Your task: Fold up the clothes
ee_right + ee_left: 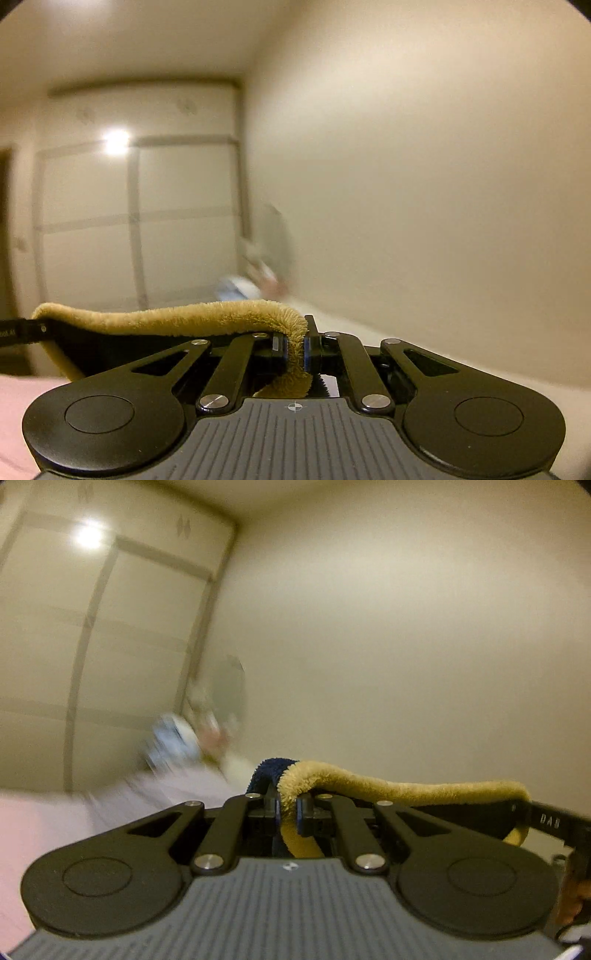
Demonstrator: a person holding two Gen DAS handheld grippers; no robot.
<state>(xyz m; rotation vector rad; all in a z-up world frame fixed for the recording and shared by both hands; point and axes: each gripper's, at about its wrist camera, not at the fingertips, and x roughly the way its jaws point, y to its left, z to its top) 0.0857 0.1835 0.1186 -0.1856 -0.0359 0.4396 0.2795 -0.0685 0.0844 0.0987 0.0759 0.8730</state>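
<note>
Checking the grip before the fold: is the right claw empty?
No: the right claw is shut on the tan fleecy cloth, which runs up between its pads and off to the left.

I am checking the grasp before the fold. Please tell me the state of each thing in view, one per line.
left gripper: shut on the tan towel.
right gripper: shut on the tan towel.
tan towel: lifted, its edge stretched between both grippers.
wardrobe: doors closed.

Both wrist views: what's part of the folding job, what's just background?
Job:
- tan fleece cloth, edge stretched between both grippers
- left gripper, shut on it
- right gripper, shut on it

Background:
- wardrobe
- blurred clutter in the corner
- pink bedding
</note>
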